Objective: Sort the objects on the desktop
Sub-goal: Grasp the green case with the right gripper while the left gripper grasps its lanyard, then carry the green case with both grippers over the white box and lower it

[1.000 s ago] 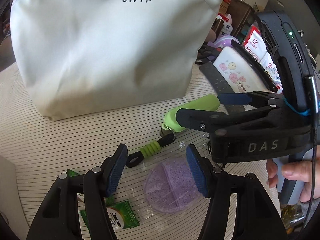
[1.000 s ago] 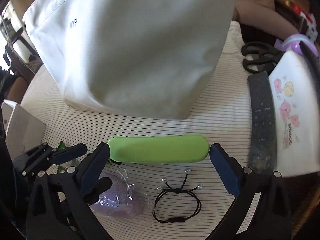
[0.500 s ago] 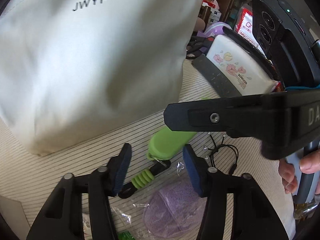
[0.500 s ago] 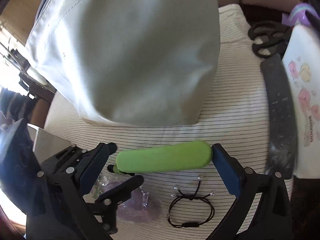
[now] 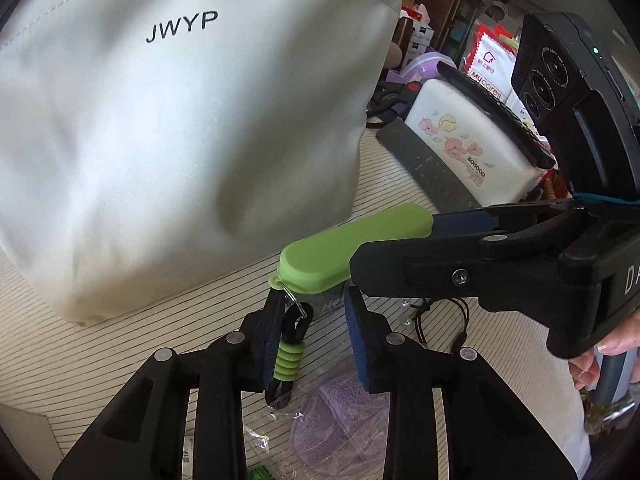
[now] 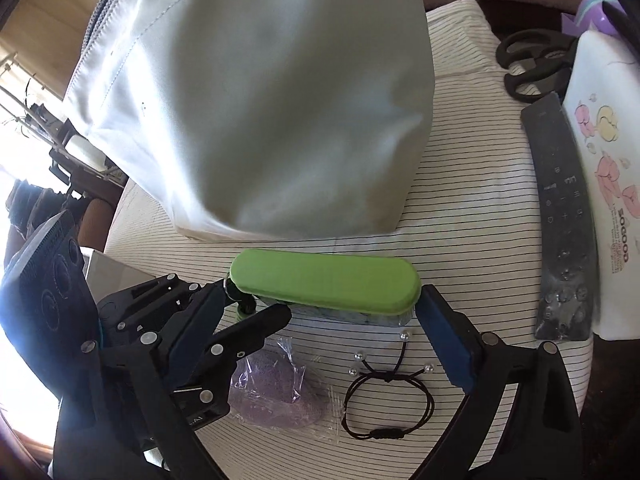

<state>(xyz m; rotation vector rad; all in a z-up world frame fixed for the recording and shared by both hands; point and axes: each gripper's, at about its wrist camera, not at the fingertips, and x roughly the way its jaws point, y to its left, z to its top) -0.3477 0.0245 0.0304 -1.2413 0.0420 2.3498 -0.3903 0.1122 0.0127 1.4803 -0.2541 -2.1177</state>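
because the left claw (image 5: 310, 330) is closing narrow around the ring end of the green case (image 6: 324, 286) while the right claw (image 6: 320, 308) spans that case lengthwise, the nearest risk sits right between the two tools. the left claw's blue pads are not yet seen pressing on the case; the ribbed green strap (image 5: 289, 362) hangs between them, against the left pad, so the jaws may pinch only the strap and leave the case body free. the right claw has one blue pad against the case's far end, and its other jaw is hidden behind the left tool, so whether it truly grips cannot be told; the case looks lifted just off the striped desk (image 6: 472, 184), with a clear lower half showing under the green lid. if both claws pull apart, the lid could separate and spill whatever is inside. below the case lie a purple packet in clear film (image 6: 272, 394) and a black cord bracelet (image 6: 386, 400) with small beads; a dropped case would land on them, and a low pass could snag the cord. beyond, the big white bag (image 5: 180, 128) stands just behind the case, near enough that a swing could push into its soft wall. further right, the dark remote (image 6: 564, 240) and floral tissue pack (image 5: 468, 148) lie well apart from the case.
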